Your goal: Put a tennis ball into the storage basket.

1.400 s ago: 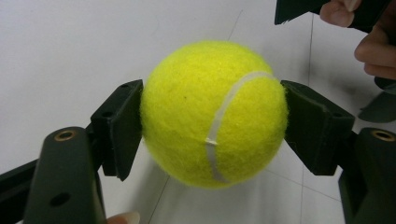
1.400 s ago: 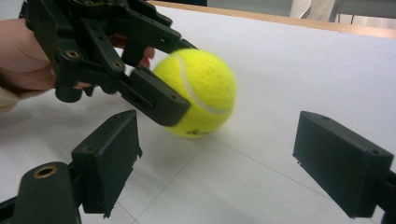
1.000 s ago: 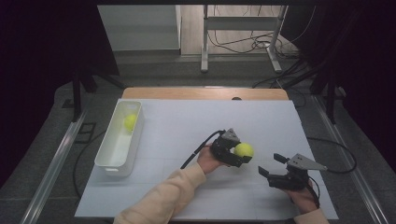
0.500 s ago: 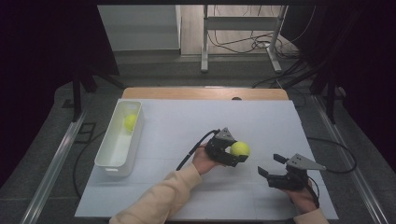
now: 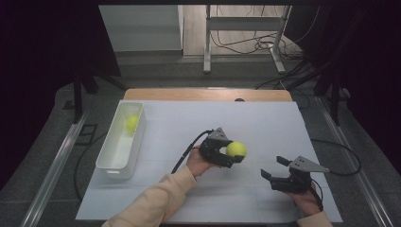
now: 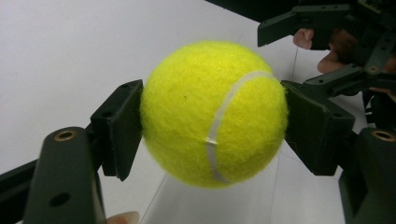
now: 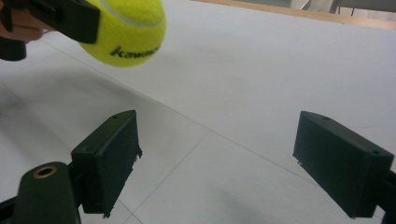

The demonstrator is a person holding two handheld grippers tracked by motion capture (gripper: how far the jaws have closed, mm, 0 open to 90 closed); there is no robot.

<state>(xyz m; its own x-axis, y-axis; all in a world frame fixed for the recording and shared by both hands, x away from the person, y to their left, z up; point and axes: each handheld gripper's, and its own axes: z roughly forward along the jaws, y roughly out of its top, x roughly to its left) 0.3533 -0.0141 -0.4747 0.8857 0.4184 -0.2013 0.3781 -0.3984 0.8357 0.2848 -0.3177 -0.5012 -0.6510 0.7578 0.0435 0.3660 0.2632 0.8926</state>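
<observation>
Near the middle of the white table (image 5: 265,118), slightly toward the near edge, the left gripper (image 5: 222,152) holds a yellow tennis ball (image 5: 236,150) clear of the surface. Its two black jaws are clamped on the ball's opposite sides — the left gripper view has the pads pressed into the felt, with the white seam (image 6: 224,109) curving down the ball's face. A fingertip shows at the bottom edge of that view.

Writing: black lettering on the ball's underside, seen from the right gripper view (image 7: 135,52) — it reads roughly "kawas…", the rest curving out of sight. No other labels legible.

Right gripper (image 5: 275,169) sits nearer and to the right of the ball, close to the near-right corner of the table, held by the person's right hand (image 5: 302,198). Its jaws stand wide apart, nothing between them; bare white tabletop with thin grid lines shows in the gap. It points toward the ball but is apart from it.

Far left on the table: a white rectangular bin (image 5: 109,158), long side running near to far. A second yellow ball (image 5: 132,124) lies inside at its far end.

Left forearm in a cream sleeve (image 5: 151,203) comes in from the near edge. Black cable (image 5: 189,149) trails from the left gripper.
</observation>
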